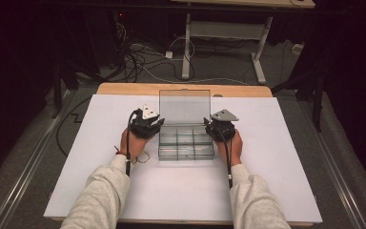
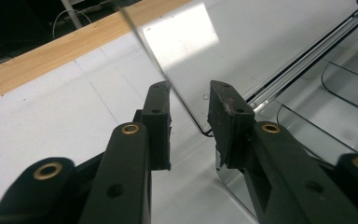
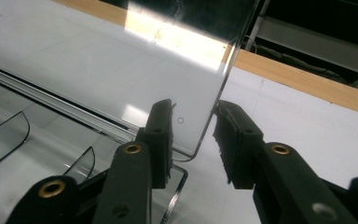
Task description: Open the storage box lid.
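A clear plastic compartment box (image 1: 186, 154) lies mid-table, its clear lid (image 1: 184, 106) standing upright at the back. My left gripper (image 1: 159, 125) is at the box's left rear corner. Its jaws stand open on either side of the lid's lower left edge (image 2: 186, 100), and my left gripper (image 2: 190, 91) has a gap on both sides of that edge. My right gripper (image 1: 207, 125) is at the right rear corner, open, and my right gripper (image 3: 193, 109) straddles the lid's right edge (image 3: 214, 109) the same way. The compartments (image 3: 23, 154) look empty.
A white sheet (image 1: 271, 167) covers the table, and a wooden strip (image 1: 124, 88) shows along the far edge. Beyond it are floor cables (image 1: 138, 62) and another table's legs (image 1: 187, 47). A bracelet (image 1: 120, 152) is on the left wrist.
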Available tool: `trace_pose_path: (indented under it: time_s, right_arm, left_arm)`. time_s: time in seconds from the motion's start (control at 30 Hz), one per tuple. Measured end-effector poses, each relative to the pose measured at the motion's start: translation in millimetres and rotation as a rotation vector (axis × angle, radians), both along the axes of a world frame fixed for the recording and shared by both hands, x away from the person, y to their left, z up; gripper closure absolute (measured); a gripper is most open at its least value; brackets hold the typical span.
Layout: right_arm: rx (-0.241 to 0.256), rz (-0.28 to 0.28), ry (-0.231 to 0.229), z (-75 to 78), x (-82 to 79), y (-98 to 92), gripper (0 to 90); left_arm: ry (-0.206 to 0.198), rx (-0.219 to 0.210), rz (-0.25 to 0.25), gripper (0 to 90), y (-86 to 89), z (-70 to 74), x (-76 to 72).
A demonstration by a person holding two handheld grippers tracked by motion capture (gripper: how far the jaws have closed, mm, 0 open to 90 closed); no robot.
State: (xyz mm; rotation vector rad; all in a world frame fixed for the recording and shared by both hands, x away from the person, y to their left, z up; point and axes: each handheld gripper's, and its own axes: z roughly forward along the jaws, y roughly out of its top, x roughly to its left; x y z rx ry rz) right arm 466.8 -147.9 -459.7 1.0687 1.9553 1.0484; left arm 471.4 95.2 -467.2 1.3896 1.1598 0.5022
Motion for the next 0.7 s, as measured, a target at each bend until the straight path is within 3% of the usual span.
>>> trace_pose_path:
  time_s: [0.1, 0.47, 0.7]
  right_arm:
    - [-0.015, -0.001, 0.004, -1.2, 0.0, 1.9, 69.2]
    - [-0.015, 0.024, 0.017, 1.2, -0.7, 0.2, 69.0]
    - [0.006, 0.059, -0.014, 13.7, -7.8, -3.6, 69.0]
  left_arm:
    - [-0.002, 0.028, -0.008, 67.5, -2.5, -1.6, -0.8]
    - [-0.031, 0.056, -0.027, 67.6, -2.2, 2.7, -3.3]
    - [-0.06, 0.059, -0.05, 66.6, 2.0, 14.6, -11.9]
